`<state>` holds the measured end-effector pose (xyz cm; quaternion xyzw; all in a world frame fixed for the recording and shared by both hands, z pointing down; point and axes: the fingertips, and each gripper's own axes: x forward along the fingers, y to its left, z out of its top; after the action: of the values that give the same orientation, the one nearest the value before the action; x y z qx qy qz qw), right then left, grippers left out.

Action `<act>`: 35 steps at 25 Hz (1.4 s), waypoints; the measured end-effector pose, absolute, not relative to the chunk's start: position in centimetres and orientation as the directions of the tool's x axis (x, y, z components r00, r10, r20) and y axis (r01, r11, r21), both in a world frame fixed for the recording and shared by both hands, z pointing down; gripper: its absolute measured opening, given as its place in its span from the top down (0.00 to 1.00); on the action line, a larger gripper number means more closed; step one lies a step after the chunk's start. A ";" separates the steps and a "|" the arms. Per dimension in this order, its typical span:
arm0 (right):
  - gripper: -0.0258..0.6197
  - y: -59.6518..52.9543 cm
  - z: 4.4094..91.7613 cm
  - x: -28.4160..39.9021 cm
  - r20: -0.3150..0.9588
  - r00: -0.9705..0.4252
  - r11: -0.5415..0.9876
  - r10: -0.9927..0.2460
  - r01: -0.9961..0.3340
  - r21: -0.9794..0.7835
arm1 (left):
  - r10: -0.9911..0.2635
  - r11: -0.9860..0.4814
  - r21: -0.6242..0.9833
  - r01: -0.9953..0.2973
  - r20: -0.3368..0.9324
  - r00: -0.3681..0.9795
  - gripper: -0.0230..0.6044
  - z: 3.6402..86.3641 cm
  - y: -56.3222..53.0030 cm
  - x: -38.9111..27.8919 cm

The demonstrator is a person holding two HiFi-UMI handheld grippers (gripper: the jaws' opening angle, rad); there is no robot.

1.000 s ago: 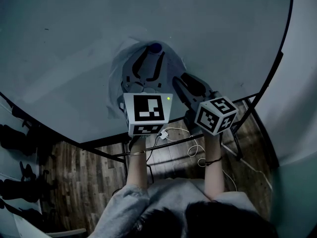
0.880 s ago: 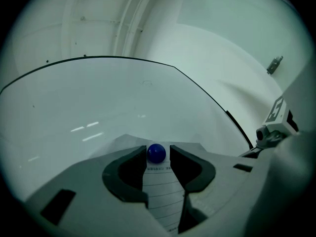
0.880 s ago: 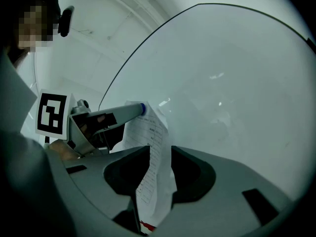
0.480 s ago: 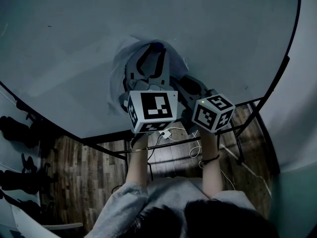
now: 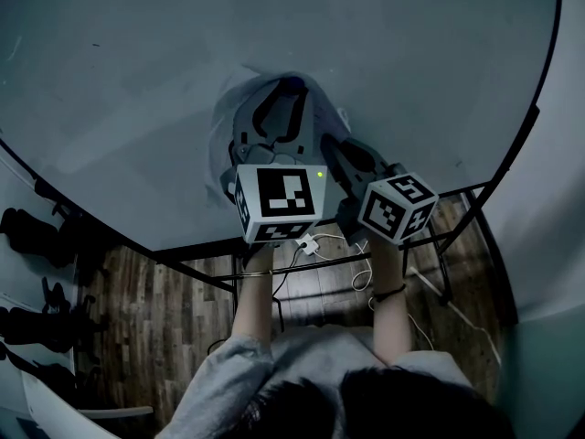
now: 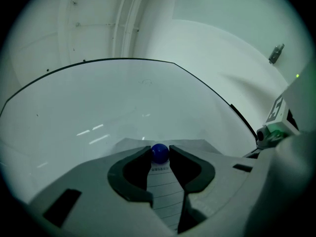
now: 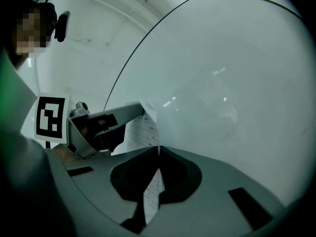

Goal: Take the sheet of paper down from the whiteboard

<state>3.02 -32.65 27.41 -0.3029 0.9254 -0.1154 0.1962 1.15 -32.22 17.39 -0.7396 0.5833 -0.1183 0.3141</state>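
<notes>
A white sheet of paper (image 5: 322,108) hangs on the whiteboard (image 5: 411,53), pinned by a round blue magnet (image 5: 291,84) at its top. My left gripper (image 5: 285,94) reaches up the sheet, its jaws closing round the magnet (image 6: 159,151), with the fingertips (image 6: 146,151) against both of its sides. The printed sheet (image 6: 165,191) shows below, between the fingers. My right gripper (image 5: 327,144) sits lower at the sheet's right edge. In the right gripper view its jaws (image 7: 158,154) are closing and pinch the paper's edge (image 7: 143,130).
The board's black frame (image 5: 526,108) curves down the right side, and its stand rails (image 5: 210,277) cross above the wooden floor. A white cable and adapter (image 5: 306,243) lie on the floor. Dark objects (image 5: 37,227) stand at the left wall.
The right gripper's jaws have closed on the sheet's edge. Both hands have stayed nearly in place against the board.
</notes>
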 end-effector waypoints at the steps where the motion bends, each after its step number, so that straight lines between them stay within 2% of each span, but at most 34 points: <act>1: 0.96 -32.7 27.5 3.1 -0.290 -0.738 0.787 -0.609 -0.519 -0.334 | -0.937 -0.125 -0.602 -0.789 -0.189 0.293 0.77 17.5 -32.2 1.1; 35: 0.96 -33.2 31.8 2.5 -0.157 -0.763 0.740 -0.627 -0.521 -0.425 | -0.944 -0.140 -0.540 -0.830 -0.179 0.276 0.77 17.8 -32.1 0.2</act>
<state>2.48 -33.19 31.80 -0.3117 0.9212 -0.1808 0.1466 0.23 -32.06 17.80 -0.7481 0.5929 -0.1020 0.2800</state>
